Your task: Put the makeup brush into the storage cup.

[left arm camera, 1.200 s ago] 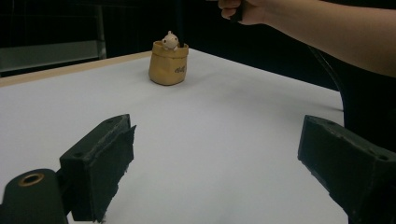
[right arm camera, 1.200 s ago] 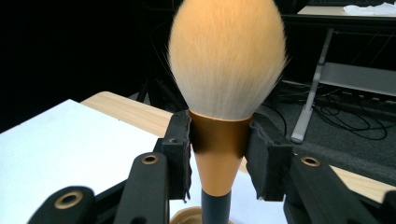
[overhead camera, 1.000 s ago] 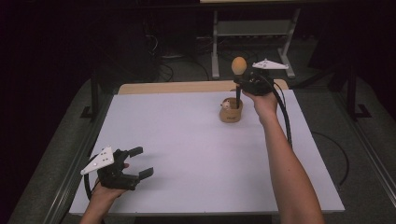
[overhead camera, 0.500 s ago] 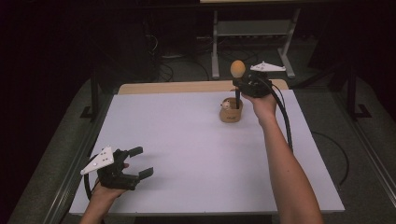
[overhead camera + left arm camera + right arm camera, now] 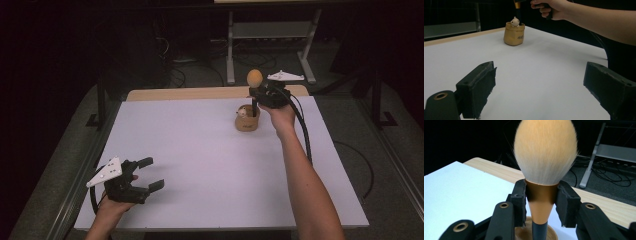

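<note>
White sheeting covers the table [image 5: 200, 165], with a strip of bare wood showing along the far edge and dark floor, cables and a metal stand behind it.

At the far right, the right gripper [image 5: 254, 93] clamps the gold ferrule of a makeup brush [image 5: 254, 79], one jaw on each side, as the right gripper view shows [image 5: 541, 195]. The brush [image 5: 545, 152] stands upright, its pale orange bristle head on top and its dark handle pointing down into the mouth of a small tan holder [image 5: 247, 120] directly below. The holder [image 5: 514, 34] is a pot shaped like a paper bag, standing upright on the white sheet near the far edge; a little cream-coloured figure [image 5: 515, 22] peeks over its rim. Whether the handle touches the pot's bottom cannot be told.

At the near left corner, the left gripper [image 5: 149, 174] rests low over the sheet in the person's hand, its jaws spread wide with nothing between them; the left gripper view [image 5: 539, 82] shows bare white surface in the gap.

Between the two grippers the sheet lies open. The holder sits just short of the wooden strip, and the left gripper is close to the near and left edges.
</note>
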Demonstrator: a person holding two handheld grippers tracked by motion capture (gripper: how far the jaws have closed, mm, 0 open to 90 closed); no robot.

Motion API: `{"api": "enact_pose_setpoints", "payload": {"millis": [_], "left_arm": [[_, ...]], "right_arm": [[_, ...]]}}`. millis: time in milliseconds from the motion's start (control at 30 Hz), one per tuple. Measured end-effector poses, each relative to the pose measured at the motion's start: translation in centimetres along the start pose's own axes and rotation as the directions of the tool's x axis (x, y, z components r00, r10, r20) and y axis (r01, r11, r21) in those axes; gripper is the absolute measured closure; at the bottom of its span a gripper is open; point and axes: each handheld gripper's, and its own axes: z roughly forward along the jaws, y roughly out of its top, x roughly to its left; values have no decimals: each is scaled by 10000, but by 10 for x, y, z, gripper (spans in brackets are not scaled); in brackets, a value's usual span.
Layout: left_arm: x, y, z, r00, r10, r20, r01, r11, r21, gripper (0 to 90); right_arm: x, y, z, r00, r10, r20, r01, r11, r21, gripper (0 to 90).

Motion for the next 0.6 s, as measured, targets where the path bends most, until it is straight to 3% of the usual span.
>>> {"api": "enact_pose_setpoints", "payload": {"millis": [467, 500, 600], "left_arm": [[0, 0, 0, 10000, -6, 10, 6, 10000, -10, 100], [0, 0, 0, 10000, 3, 11, -3, 10000, 1, 100], [0, 0, 0, 10000, -11, 15, 11, 10000, -10, 100]], "right_arm": [[1, -9, 7, 10000, 42, -33, -40, 9986, 529, 617], [0, -10, 8, 10000, -6, -92, 11, 9983, 585, 605], [-1, -10, 8, 9996, 87, -286, -70, 9981, 611, 459]]}}
